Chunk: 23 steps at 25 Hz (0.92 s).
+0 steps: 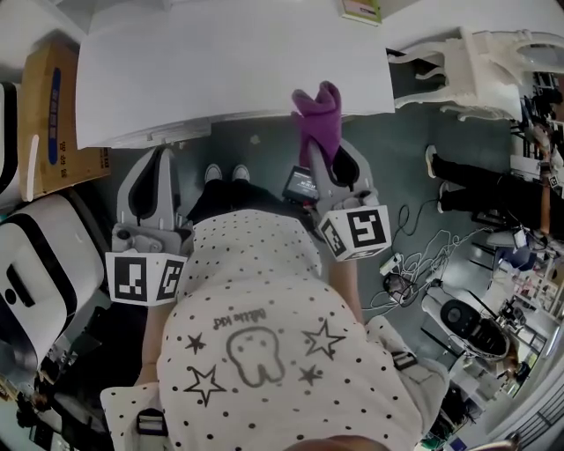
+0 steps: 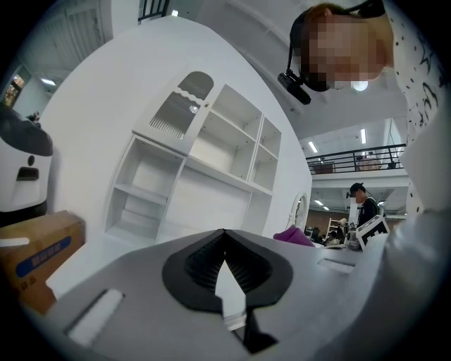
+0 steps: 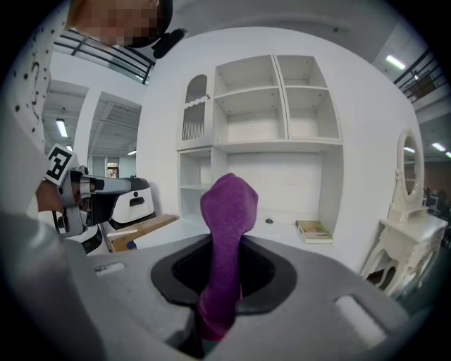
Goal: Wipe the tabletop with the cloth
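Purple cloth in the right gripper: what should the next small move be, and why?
Probably move the right gripper forward and down until the purple fleecy cloth lies on the white tabletop. The jaws are shut on the cloth, which sticks out past them, and it seems held at the table's near edge, not pressed on it.

Cloth (image 3: 227, 233): lower end lost down between the jaws of the right gripper (image 3: 224, 278), so how much of it is pinched can't be told. In the head view the person's torso (image 1: 264, 352) hides both hands. Tabletop (image 1: 229, 62) is cut off by the far picture edge, and the book (image 1: 361, 9) at its far right shows only in part. Cardboard box (image 1: 53, 114) at left carries print too small to read, and the tangle of cables (image 1: 410, 264) on the floor at right is too small to sort out.
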Tool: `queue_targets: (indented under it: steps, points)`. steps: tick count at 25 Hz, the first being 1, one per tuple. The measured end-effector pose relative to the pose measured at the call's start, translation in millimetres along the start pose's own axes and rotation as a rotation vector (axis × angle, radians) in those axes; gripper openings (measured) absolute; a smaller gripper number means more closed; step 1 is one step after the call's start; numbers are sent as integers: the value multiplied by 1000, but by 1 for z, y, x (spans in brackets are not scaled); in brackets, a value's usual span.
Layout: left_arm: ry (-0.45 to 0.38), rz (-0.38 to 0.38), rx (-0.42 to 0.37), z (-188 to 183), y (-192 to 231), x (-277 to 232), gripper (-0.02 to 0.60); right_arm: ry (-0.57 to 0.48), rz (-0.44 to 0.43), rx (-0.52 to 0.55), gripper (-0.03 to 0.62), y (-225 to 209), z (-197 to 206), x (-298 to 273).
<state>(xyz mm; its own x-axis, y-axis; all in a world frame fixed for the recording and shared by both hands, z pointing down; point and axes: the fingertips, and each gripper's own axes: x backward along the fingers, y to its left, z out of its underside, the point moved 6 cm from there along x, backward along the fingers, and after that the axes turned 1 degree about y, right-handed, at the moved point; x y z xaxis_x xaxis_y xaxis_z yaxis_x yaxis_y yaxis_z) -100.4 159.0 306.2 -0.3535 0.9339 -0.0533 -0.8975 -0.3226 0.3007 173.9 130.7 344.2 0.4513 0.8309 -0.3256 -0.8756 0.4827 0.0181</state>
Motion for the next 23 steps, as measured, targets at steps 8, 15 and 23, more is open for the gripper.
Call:
queue_targets:
  steps: [8,15,23]
  points:
    - [9,7,1,3,-8,-2,-5,3,5,-1,71,-6,3,7]
    - [18,28,-2,5,-16,-5,-6,8,20,-10,71,-12,8,16]
    - [19,34,-14,5,-17,-5,-5,3,32,-9,71,-13,8,20]
